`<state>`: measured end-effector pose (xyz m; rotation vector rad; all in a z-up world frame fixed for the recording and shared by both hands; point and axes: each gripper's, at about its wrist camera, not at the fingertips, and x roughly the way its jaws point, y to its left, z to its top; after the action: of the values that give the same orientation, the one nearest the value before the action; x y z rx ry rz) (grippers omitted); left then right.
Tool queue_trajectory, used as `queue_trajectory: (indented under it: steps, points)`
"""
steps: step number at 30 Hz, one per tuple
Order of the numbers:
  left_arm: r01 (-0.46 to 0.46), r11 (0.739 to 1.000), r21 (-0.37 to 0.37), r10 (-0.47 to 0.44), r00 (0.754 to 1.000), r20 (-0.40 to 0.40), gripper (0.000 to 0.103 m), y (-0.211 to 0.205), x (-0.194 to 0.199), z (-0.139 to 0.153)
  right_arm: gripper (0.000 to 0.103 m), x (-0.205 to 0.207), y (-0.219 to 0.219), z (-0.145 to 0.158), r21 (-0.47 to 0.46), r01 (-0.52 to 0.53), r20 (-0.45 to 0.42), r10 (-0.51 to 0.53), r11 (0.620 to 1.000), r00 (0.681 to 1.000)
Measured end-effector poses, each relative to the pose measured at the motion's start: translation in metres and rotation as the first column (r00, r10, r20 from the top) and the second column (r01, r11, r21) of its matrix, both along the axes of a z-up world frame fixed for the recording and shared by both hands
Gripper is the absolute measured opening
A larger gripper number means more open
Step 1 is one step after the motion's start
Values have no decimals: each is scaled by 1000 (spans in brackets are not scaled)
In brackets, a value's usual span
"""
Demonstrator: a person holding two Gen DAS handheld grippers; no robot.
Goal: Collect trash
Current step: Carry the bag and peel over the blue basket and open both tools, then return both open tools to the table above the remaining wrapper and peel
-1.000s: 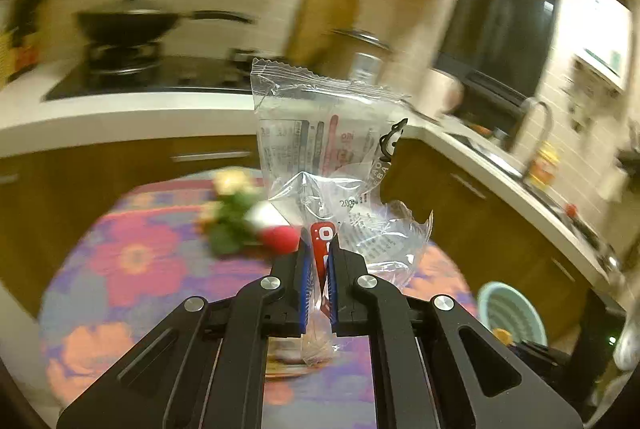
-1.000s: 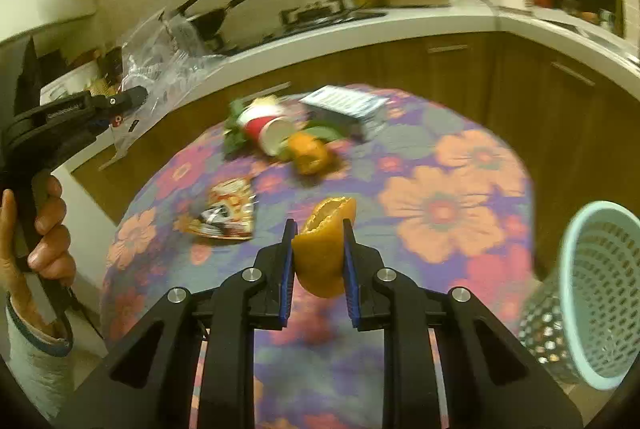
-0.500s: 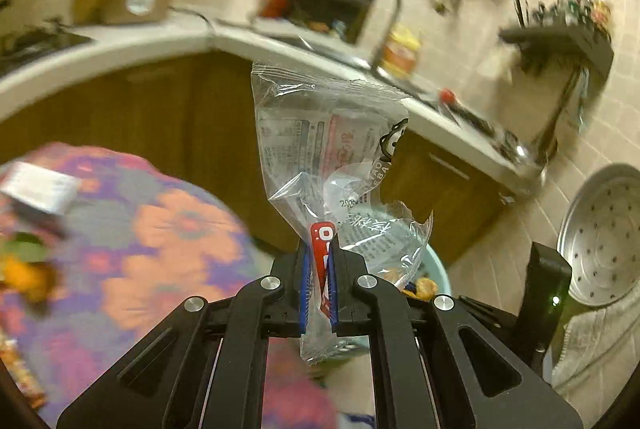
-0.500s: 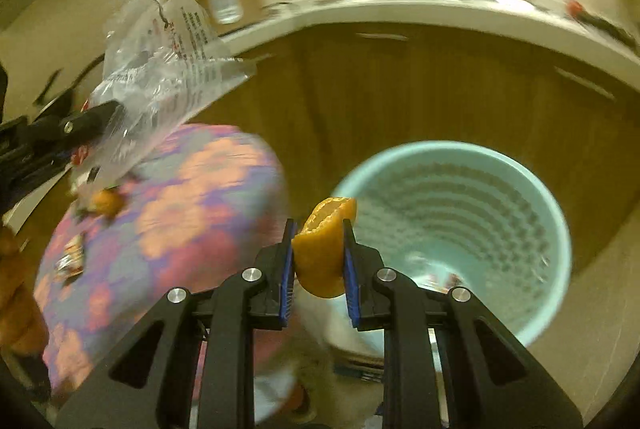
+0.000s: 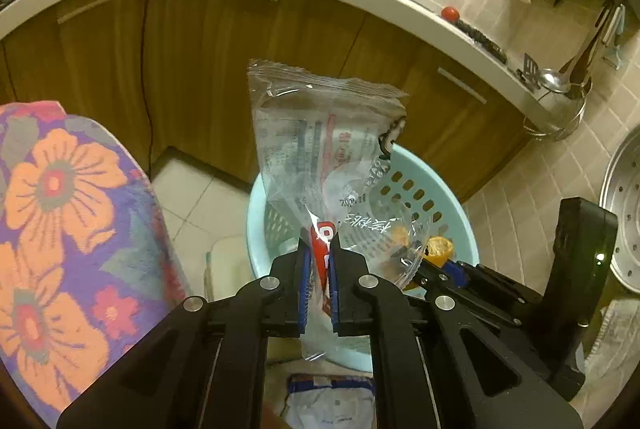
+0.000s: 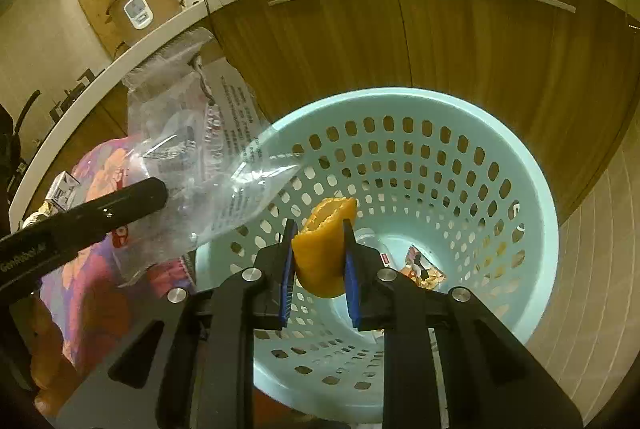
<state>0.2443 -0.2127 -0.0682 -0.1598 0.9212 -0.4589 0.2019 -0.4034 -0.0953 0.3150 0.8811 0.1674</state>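
Right wrist view: basket [image 6: 532,197] below both claws | left claw [image 5: 318,265] jaws opening, flimsy, light, slippery clear wrapper [image 5: 320,149] between them | right claw [image 6: 318,261] jaws opening around soft orange peel [image 6: 324,249], over basket

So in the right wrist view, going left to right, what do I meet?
The left gripper → the clear plastic bag between its opening jaws → the orange peel between the right gripper's opening jaws → the far wall of the blue basket.
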Motion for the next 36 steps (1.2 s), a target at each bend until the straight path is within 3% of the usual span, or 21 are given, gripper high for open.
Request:
queue_trajectory:
  steps: [15,25,31,36]
  points:
    - [36,999,19,-36,999,21,40,-9,-1,6,27,-3,-7,-9,12,-4,-46,5,1000,999]
    - [72,997,-13,-72,997,18,40,-8,-2,6,27,-6,-11,-12,3,0,-69,0,1000,998]
    - [87,996,-6,-87,996,21,40,-11,-3,5,27,-14,-22,-4,-61,20,-65,-24,998,998]
    - [85,996,-7,-85,996,28,40,-10,-6,7,27,-17,-25,-4,-34,19,-55,-21,999,998]
